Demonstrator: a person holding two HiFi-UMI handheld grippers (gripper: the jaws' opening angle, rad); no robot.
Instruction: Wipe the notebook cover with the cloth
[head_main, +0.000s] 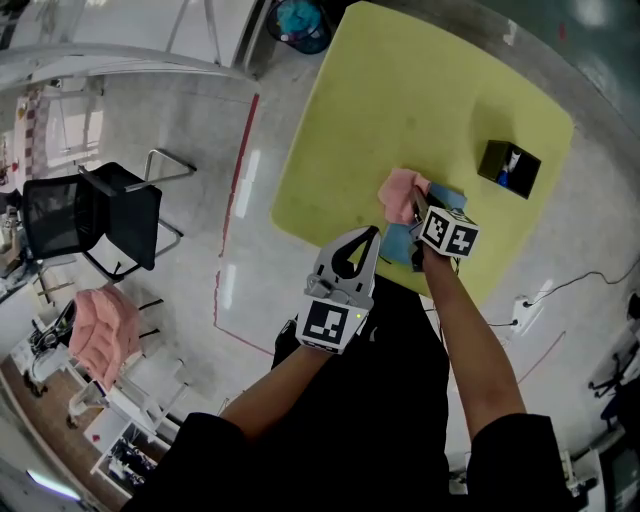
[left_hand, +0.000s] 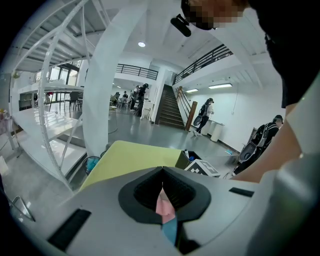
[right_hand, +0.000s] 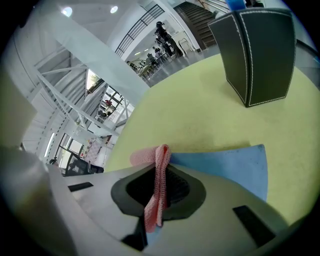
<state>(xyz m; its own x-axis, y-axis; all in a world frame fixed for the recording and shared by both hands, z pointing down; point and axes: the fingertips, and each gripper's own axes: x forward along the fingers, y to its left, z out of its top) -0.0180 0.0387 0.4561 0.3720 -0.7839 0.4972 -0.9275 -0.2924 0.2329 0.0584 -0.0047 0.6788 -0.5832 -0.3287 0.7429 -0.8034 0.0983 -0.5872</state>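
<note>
Pinching the cloth (right_hand: 158, 186), the right tongs (head_main: 417, 212) sit over the notebook (right_hand: 231, 168).

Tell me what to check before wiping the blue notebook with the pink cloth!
1. Cloth gripped: ok. The right gripper is shut on the cloth.
2. Cloth at the notebook: ok, it hangs over the near edge. Cannot tell whether it presses on the cover.
3. Notebook flat on the table: ok.
4. Wiping path clear: ok. The black box stands apart from the notebook.
5. Notebook held steady: not ok. The left gripper is shut, empty, and hangs near the table edge, not on the notebook, so the notebook might slide.
</note>
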